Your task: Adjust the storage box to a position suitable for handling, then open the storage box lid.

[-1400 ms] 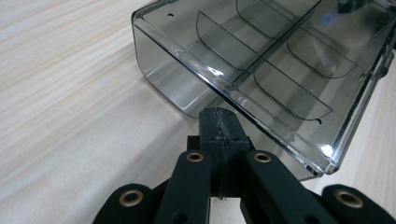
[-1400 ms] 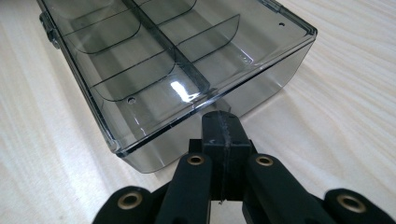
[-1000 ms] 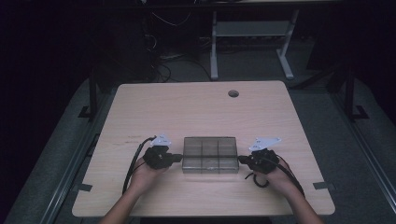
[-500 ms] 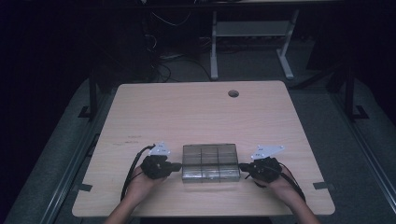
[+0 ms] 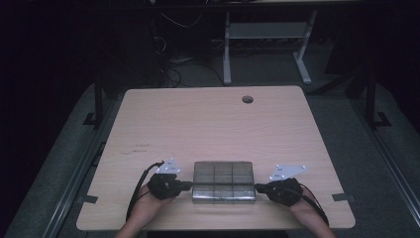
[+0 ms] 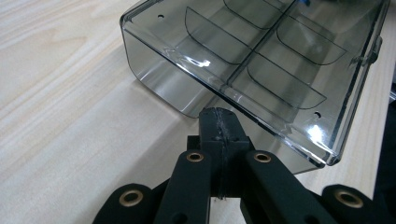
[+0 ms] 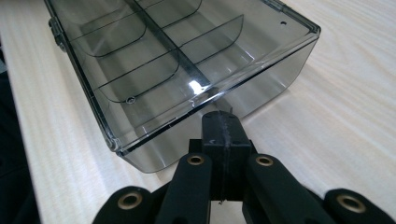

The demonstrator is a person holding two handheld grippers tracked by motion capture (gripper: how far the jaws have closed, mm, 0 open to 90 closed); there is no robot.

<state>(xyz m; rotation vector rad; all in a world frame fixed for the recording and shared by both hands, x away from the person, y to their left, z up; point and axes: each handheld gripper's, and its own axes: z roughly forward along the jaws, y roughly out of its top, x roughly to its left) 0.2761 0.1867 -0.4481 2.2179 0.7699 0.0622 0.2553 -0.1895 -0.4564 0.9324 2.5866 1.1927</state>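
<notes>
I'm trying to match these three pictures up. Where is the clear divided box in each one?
High view: the box lies near the table's front edge, between the two grippers.
Left gripper view: it takes up the upper right, one end wall just ahead of the closed fingers.
Right gripper view: it takes up the upper left, its other end wall just ahead of the closed fingers.
Shared landmark: the box's long middle divider.

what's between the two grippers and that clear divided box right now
Nothing visible. The left gripper and the right gripper, both shut, have their tips right at the short ends of the clear box, one per side, on bare table.
</notes>
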